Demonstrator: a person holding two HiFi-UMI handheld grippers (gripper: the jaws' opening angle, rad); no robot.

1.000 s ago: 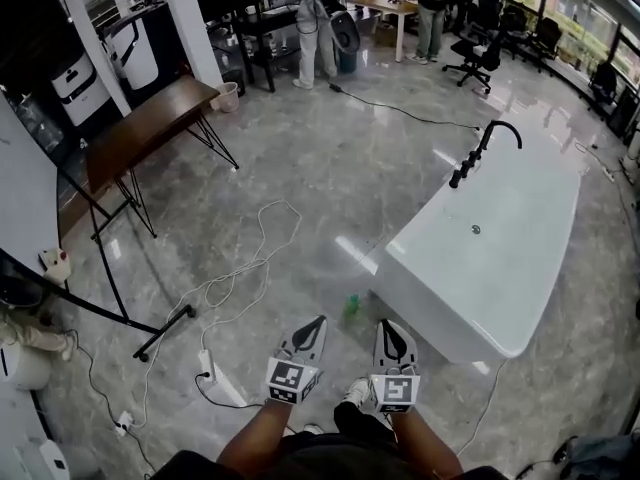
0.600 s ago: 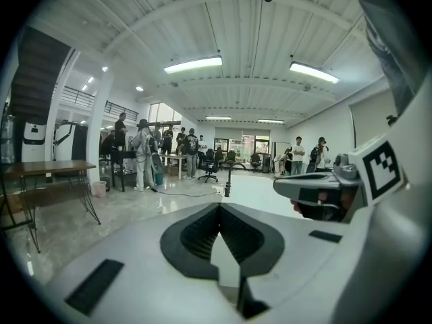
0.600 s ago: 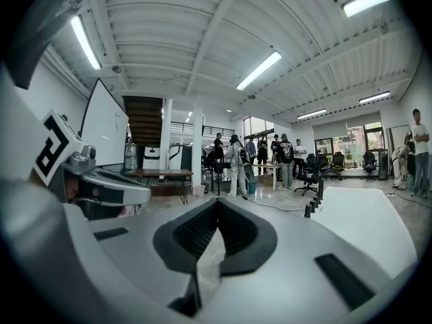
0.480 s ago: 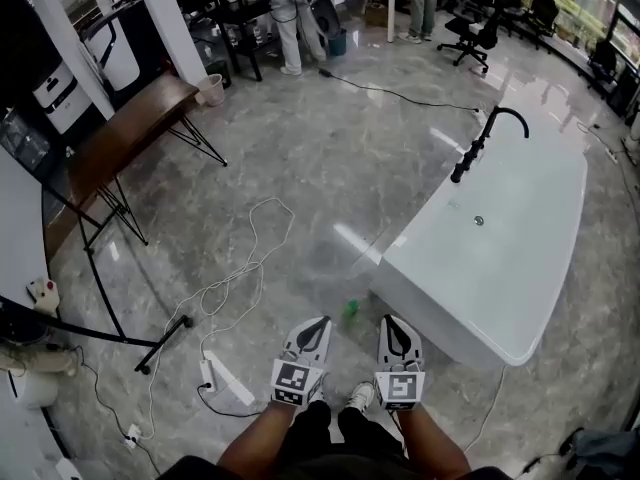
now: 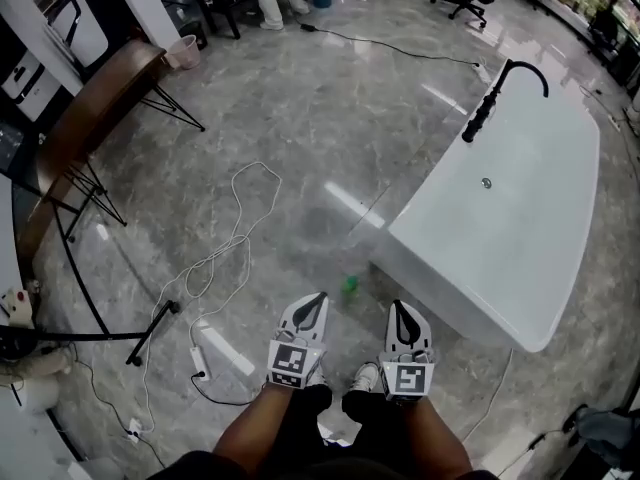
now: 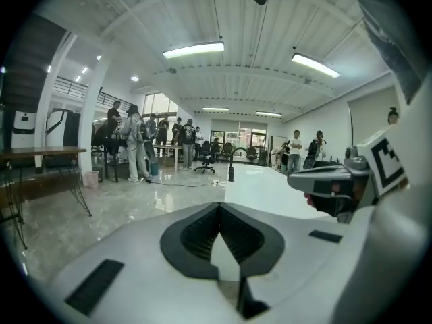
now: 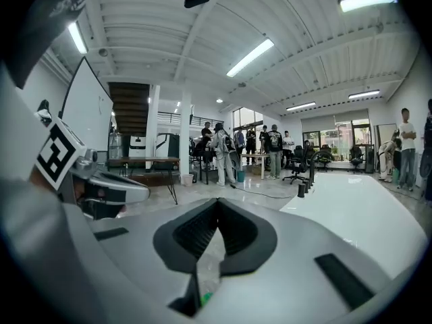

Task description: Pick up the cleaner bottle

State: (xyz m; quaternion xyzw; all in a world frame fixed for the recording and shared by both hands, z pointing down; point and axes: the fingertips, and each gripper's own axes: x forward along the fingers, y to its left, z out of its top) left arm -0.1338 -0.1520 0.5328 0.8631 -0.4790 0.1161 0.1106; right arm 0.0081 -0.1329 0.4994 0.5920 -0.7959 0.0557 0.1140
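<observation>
A small green cleaner bottle (image 5: 350, 286) stands on the grey marble floor by the near corner of the white bathtub (image 5: 480, 268). In the head view my left gripper (image 5: 319, 297) and my right gripper (image 5: 397, 305) are held side by side, pointing forward, with the bottle just ahead between their tips. Neither touches it. The left gripper (image 6: 219, 205) has its jaws closed tip to tip with nothing in them. The right gripper (image 7: 217, 200) looks the same, and a speck of green shows through the slot below its jaws.
A black faucet (image 5: 500, 83) rises at the tub's far end. White cables (image 5: 235, 243) and a power strip (image 5: 222, 348) lie on the floor to the left, beside a black stand leg (image 5: 150, 330). A wooden table (image 5: 95, 113) stands further left.
The head view has moved forward and tipped down, so the tub and floor fill more of it. Both grippers have sunk a little, still shut, with the bottle still ahead between them.
</observation>
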